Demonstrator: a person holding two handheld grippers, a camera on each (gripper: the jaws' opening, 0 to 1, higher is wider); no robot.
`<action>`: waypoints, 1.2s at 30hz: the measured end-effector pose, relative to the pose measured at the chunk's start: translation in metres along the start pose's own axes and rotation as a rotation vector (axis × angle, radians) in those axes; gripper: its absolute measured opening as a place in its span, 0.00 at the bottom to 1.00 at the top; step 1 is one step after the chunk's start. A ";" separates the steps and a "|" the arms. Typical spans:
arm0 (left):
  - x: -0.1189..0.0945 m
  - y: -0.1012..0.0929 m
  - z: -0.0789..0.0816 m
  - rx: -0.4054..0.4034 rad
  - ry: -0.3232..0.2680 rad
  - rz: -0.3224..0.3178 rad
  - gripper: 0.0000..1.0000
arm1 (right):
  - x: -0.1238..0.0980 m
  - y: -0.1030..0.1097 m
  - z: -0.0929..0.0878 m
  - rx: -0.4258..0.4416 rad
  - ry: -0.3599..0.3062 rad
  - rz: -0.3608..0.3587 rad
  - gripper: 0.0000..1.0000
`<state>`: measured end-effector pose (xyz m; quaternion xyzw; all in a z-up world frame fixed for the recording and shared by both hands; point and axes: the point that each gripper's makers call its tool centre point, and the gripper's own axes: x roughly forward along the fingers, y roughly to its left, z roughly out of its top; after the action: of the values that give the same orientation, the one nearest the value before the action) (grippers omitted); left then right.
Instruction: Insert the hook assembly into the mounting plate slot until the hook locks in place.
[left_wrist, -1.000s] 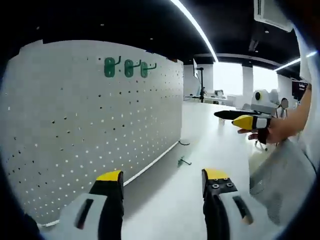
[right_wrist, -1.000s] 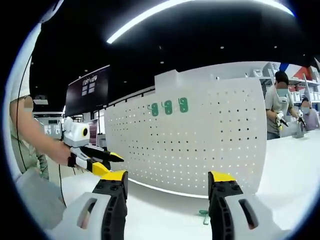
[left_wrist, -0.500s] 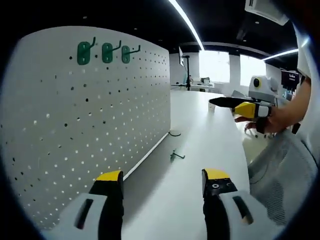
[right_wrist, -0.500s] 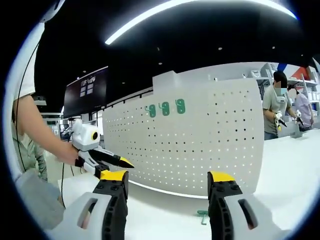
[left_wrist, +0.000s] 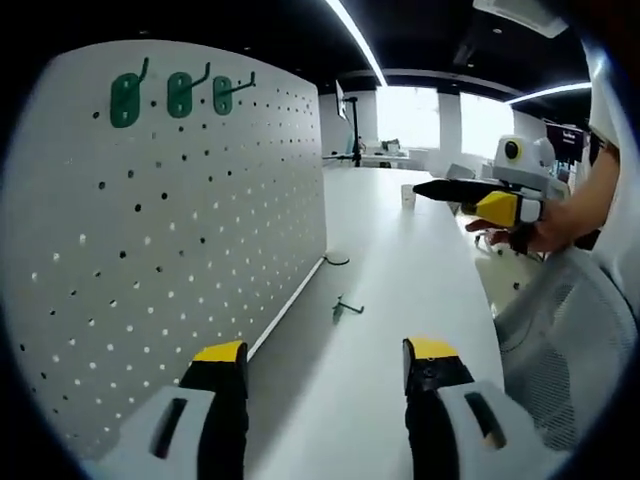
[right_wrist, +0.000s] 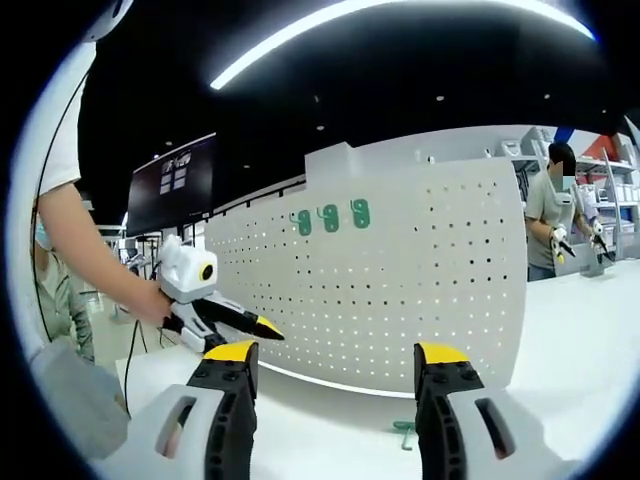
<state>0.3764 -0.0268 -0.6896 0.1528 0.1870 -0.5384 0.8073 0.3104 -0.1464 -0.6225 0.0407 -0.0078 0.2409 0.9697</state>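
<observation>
The work stands at its opening step: the loose green metal hook lies on the white bench just in front of the foot of the upright white perforated mounting plate, and nothing holds it. In the right gripper view the same hook sits low between that gripper's jaws, near the plate's lower edge. Three green hooks already hang in a row near the top of the plate, seen also as a small green cluster in the right gripper view.

The left gripper has its yellow-tipped jaws spread wide and bare, pointing along the bench beside the plate. The right gripper is likewise spread and carries nothing. In the left gripper view the right gripper appears held in the person's hand above the bench, well apart from the hook.

The next move, as I judge it, calls for one gripper to come down to the bench, straddle the hook and pinch it by its flat back so the prongs stay free for the plate's holes. The hook is small and thin, so a low, level approach seems needed.
</observation>
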 end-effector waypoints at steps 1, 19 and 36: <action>0.002 0.000 0.000 0.003 0.004 -0.005 0.65 | 0.000 0.000 0.000 0.001 -0.002 -0.001 0.61; 0.042 -0.007 0.001 0.069 0.100 -0.102 0.64 | -0.001 0.000 0.000 -0.001 -0.004 0.002 0.60; 0.080 -0.008 0.004 0.153 0.212 -0.195 0.59 | -0.001 -0.002 -0.001 0.014 -0.009 -0.004 0.59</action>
<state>0.3977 -0.0962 -0.7238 0.2512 0.2435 -0.6077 0.7130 0.3109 -0.1485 -0.6235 0.0485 -0.0103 0.2389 0.9698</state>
